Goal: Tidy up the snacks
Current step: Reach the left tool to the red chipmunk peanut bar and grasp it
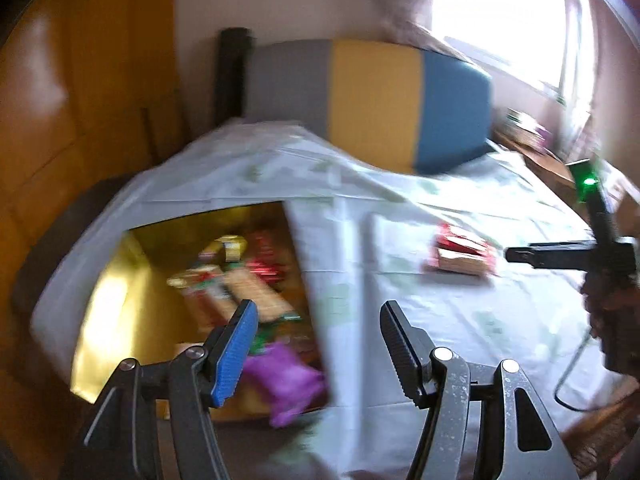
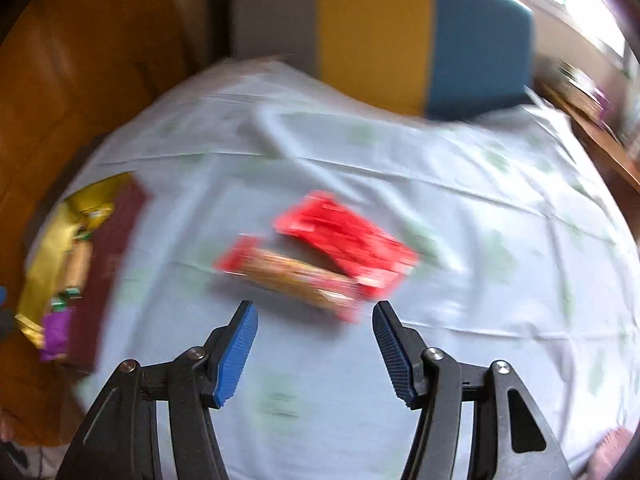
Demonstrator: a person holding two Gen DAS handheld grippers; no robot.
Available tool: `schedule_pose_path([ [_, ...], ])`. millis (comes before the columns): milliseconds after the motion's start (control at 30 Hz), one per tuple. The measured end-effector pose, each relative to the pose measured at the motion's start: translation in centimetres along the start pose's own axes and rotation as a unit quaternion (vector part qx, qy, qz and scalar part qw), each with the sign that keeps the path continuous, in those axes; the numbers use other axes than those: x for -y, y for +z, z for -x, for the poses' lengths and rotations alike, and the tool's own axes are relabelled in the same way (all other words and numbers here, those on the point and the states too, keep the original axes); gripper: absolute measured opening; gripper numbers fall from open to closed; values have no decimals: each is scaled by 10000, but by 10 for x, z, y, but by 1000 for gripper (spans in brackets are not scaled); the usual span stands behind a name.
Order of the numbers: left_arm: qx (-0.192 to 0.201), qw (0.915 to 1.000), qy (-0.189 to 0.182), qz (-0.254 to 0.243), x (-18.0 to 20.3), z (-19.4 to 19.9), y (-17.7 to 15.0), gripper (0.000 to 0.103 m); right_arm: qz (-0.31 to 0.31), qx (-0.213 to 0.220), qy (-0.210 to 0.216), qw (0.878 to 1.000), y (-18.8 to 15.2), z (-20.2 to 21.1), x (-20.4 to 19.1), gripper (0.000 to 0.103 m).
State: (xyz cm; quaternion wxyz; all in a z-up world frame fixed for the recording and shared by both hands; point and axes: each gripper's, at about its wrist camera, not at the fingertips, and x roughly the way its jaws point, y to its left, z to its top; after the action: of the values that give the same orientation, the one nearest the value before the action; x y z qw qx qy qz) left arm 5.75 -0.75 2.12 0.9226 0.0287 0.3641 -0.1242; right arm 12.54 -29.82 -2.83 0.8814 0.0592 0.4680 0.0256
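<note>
A gold-lined box (image 1: 104, 320) sits at the table's left edge and holds several snack packets, among them a purple one (image 1: 284, 380). My left gripper (image 1: 316, 312) is open and empty, just above the box's right wall. Two snacks lie on the cloth: a red packet (image 2: 348, 236) and a long biscuit pack with red ends (image 2: 292, 276); they also show in the left wrist view (image 1: 460, 252). My right gripper (image 2: 314, 312) is open and empty, just short of the biscuit pack. The box shows at far left in the right wrist view (image 2: 44, 248). Both views are blurred.
A pale patterned cloth (image 2: 480, 320) covers the table. A chair back with grey, yellow and blue panels (image 1: 376, 100) stands behind it. Wooden furniture (image 1: 60, 100) is at the left, a bright window at the upper right. The right gripper's handle (image 1: 600, 240) shows at the right.
</note>
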Motion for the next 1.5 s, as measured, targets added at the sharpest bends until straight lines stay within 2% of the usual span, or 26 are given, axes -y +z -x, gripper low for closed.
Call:
schedule_pose_path([
  [133,-431,9977,-519,-66,35,-26,10,64,-706,-22,-248,9972,-15,-10,58,61],
  [200,-780,9939,-779,-32,54,-46,14,63,-1302,-282,-380,9904,-17,-17,81,61],
  [233,-976,9908,-935,60,61,-55,16,62,-1505,-209,-342,9878,-16,-15,89,61],
  [300,-1406,9794,-1384,425,76,-79,21,61,-1820,-86,-235,9830,-14,-11,100,61],
  [433,-1805,9683,-1539,785,101,-111,30,59,-2041,124,33,9789,-12,0,103,61],
  [533,-1954,9643,-1469,1017,117,-135,36,59,-2165,173,178,9760,-12,5,105,61],
  [667,-2236,9534,-1409,1454,129,-167,43,60,-2287,193,311,9728,-12,6,109,61],
  [767,-2324,9506,-1282,1608,138,-190,49,61,-2321,211,368,9718,-11,8,110,61],
  [900,-2366,9509,-1137,1642,146,-211,58,61,-2324,209,401,9716,-10,10,109,61],
  [1000,-2289,9571,-981,1483,151,-221,67,61,-2388,207,462,9698,-10,10,111,61],
  [1133,-2327,9611,-849,1221,164,-236,73,66,-2477,174,528,9672,-10,9,114,61],
  [1233,-2261,9680,-697,838,174,-241,73,70,-2483,145,535,9671,-10,8,113,61],
  [1300,-2135,9740,-580,498,180,-239,70,65,-2492,120,555,9668,-10,7,113,61],
  [1367,-1981,9782,-607,141,183,-234,66,51,-2501,104,539,9667,-11,7,113,61],
  [1400,-1975,9779,-680,87,181,-230,64,49,-2491,97,537,9669,-11,6,113,61],
  [1433,-1977,9775,-726,65,178,-225,61,43,-2480,85,527,9673,-11,6,113,61],
  [1500,-1960,9773,-798,-43,170,-212,53,39,-2444,57,496,9684,-11,4,112,61],
])
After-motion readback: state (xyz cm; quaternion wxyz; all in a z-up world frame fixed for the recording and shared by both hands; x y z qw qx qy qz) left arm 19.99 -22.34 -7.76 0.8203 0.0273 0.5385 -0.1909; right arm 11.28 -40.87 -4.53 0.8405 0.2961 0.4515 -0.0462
